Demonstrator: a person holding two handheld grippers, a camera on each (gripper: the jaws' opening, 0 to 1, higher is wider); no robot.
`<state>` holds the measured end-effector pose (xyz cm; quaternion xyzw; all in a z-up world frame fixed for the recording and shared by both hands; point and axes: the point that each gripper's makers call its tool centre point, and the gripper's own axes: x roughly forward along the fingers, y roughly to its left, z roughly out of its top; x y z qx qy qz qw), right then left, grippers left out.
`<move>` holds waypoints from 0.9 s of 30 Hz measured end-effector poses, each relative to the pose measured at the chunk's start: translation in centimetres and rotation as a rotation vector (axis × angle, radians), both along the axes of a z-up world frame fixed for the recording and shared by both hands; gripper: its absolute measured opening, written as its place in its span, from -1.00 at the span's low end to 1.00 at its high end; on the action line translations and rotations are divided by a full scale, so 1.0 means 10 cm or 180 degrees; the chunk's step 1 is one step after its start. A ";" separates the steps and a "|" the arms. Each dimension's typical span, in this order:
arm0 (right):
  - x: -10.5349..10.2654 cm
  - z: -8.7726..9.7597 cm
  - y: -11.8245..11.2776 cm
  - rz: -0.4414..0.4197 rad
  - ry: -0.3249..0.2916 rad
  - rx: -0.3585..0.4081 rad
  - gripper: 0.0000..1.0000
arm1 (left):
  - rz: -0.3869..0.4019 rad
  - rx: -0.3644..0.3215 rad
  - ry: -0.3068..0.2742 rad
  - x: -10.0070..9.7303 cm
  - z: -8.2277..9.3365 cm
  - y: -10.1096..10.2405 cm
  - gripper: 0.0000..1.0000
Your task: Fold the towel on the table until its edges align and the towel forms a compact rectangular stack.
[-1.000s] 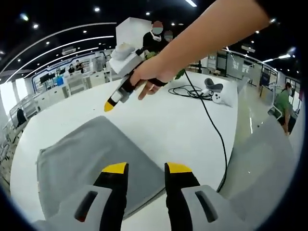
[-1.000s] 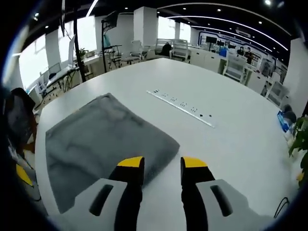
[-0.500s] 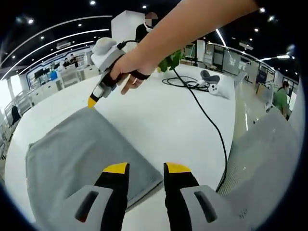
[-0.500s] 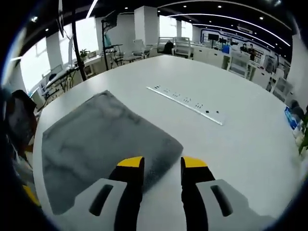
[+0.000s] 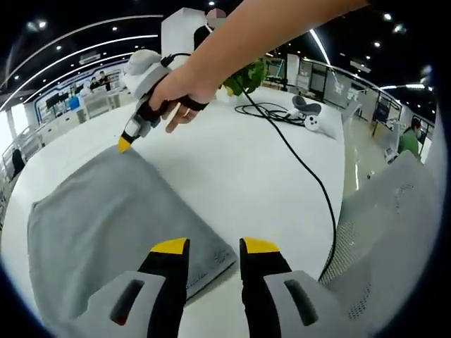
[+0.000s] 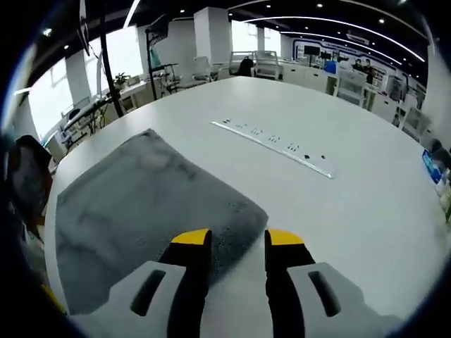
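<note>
towel (image 6: 148,204): grey matt fuzzy cloth | table (image 6: 338,211): white smooth, slight sheen

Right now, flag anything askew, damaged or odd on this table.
Nothing stands out. The grey towel lies flat on the white table, with no spill or damage visible. Both the left gripper and right gripper are open at two of its corners.
</note>
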<state>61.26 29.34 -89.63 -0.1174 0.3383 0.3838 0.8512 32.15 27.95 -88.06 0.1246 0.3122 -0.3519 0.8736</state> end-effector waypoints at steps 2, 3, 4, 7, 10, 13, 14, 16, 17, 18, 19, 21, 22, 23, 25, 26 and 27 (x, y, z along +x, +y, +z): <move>0.00 0.00 0.00 -0.0012 0.0010 0.0003 -0.40 | -0.0017 0.0024 0.0008 0.00 -0.03 0.00 -0.42; 0.00 0.00 0.00 -0.0018 0.0009 0.0003 -0.39 | -0.0022 0.0023 0.0020 0.00 -0.04 0.01 -0.42; -0.02 0.00 0.00 -0.0019 0.0014 0.0002 -0.40 | -0.0019 0.0013 0.0026 0.00 -0.05 0.01 -0.42; 0.00 -0.04 -0.01 -0.0034 0.0023 0.0005 -0.39 | -0.0040 0.0026 0.0041 0.01 -0.08 0.01 -0.42; 0.01 -0.09 -0.01 -0.0066 0.0047 0.0017 -0.40 | -0.0061 0.0015 0.0056 0.02 -0.11 -0.02 -0.42; 0.05 -0.14 0.00 -0.0067 0.0068 0.0009 -0.40 | -0.0072 0.0029 0.0067 0.02 -0.14 -0.03 -0.42; 0.04 -0.15 0.00 -0.0065 0.0067 0.0007 -0.40 | -0.0077 0.0025 0.0078 0.01 -0.15 -0.04 -0.42; 0.03 -0.14 0.00 -0.0070 0.0065 0.0014 -0.40 | -0.0087 0.0034 0.0096 -0.01 -0.17 -0.06 -0.42; 0.03 -0.14 0.00 -0.0072 0.0061 0.0015 -0.40 | -0.0094 0.0041 0.0101 -0.01 -0.19 -0.06 -0.42; 0.03 -0.12 0.01 -0.0073 0.0051 0.0019 -0.40 | -0.0094 0.0048 0.0121 -0.02 -0.20 -0.06 -0.43; 0.05 -0.13 0.01 -0.0069 0.0052 0.0022 -0.41 | -0.0096 0.0050 0.0128 -0.03 -0.21 -0.07 -0.43; 0.07 -0.14 0.01 -0.0059 0.0043 0.0011 -0.44 | -0.0102 0.0066 0.0154 -0.05 -0.24 -0.07 -0.43; 0.07 -0.14 0.02 -0.0057 0.0043 0.0009 -0.45 | -0.0108 0.0080 0.0166 -0.05 -0.25 -0.07 -0.43; 0.06 -0.14 0.02 -0.0055 0.0049 0.0001 -0.48 | -0.0110 0.0077 0.0163 -0.05 -0.26 -0.07 -0.43; 0.02 -0.13 0.02 -0.0024 0.0005 -0.0030 -0.53 | -0.0109 0.0088 0.0170 -0.05 -0.28 -0.07 -0.44; 0.02 -0.15 0.03 -0.0019 0.0019 -0.0033 -0.55 | -0.0109 0.0098 0.0187 -0.05 -0.30 -0.07 -0.44; 0.01 -0.16 0.03 -0.0009 0.0031 -0.0046 -0.57 | -0.0110 0.0108 0.0197 -0.05 -0.31 -0.07 -0.44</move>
